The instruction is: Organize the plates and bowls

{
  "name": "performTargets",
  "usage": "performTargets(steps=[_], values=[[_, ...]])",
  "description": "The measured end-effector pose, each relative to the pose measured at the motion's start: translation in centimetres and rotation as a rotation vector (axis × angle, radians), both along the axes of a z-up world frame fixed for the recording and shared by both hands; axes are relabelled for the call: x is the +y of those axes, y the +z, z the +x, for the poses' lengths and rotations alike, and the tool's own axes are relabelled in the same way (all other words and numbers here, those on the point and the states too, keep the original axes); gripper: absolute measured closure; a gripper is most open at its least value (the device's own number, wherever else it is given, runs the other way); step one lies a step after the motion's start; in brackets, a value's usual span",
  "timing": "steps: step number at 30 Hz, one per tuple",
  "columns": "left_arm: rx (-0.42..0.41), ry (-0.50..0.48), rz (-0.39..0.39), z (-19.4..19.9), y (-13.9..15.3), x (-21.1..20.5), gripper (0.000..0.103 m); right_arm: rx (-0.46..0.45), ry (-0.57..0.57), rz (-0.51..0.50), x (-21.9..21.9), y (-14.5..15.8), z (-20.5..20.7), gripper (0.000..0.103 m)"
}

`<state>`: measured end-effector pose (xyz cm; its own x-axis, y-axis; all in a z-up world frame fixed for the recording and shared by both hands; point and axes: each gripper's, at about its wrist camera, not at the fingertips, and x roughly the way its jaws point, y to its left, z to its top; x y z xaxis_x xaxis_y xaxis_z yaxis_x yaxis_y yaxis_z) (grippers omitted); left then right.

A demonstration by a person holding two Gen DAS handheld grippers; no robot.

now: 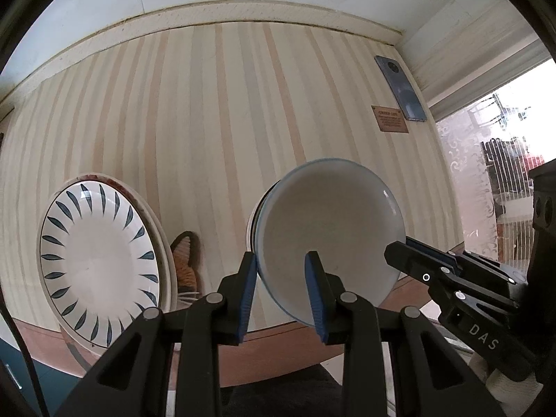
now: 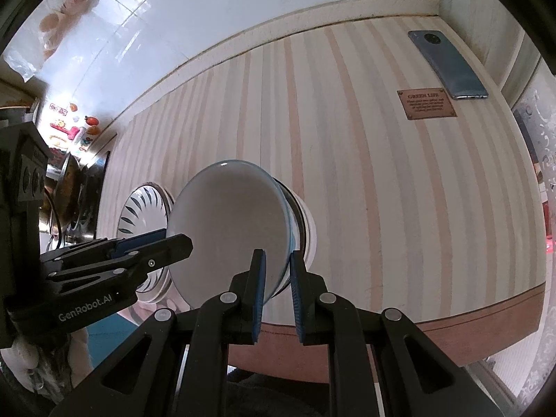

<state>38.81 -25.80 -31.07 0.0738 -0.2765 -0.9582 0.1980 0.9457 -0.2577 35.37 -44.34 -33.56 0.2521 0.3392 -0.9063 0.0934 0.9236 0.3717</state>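
With both tools tipped steeply down over the striped table (image 1: 215, 111), the left gripper (image 1: 283, 292) has its blue pads clamped on the near rim of the pale bowl (image 1: 333, 229), one pad outside the wall, the other inside the basin. Over on the opposite side of that same bowl, the right gripper (image 2: 278, 292) is doing the mirror job, its jaws pinching the rim with the wall sandwiched between the pads. From the left wrist view the right gripper reaches in from the bowl's right edge, black fingers angled up and inward; from the right wrist view the left gripper comes in from the bowl's left edge the same way. So the bowl is gripped on two sides at once. It sits above another white dish (image 2: 305, 222), part of which peeks out from behind it; whether the two touch, hard to call. Left of the bowl, the leaf-patterned plate (image 1: 100, 260) lies on top of another plate (image 1: 166, 243) near the table's front edge. Far beyond the bowl, near the table's back corner, a phone (image 2: 448, 66) lies flat, with a small brown label (image 2: 426, 103) just beside it.
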Motion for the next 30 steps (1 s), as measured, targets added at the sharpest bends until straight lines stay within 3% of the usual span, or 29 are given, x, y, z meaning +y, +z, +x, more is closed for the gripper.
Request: performTargets(steps=[11, 20, 25, 30], values=[[0.026, -0.017, 0.040, 0.1, -1.3, -0.5, 0.078, 0.023, -0.016, -0.015, 0.4, -0.9, 0.0, 0.087], [0.032, -0.018, 0.026, 0.2, -1.2, -0.3, 0.078, 0.035, -0.024, -0.022, 0.5, -1.0, 0.2, 0.087], [0.009, -0.034, 0.009, -1.0, 0.9, 0.3, 0.078, 0.013, -0.034, -0.056, 0.7, 0.2, -0.4, 0.087], [-0.041, -0.064, 0.011, -3.4, 4.2, 1.3, 0.076, -0.058, -0.010, -0.140, 1.8, 3.6, -2.5, 0.087]])
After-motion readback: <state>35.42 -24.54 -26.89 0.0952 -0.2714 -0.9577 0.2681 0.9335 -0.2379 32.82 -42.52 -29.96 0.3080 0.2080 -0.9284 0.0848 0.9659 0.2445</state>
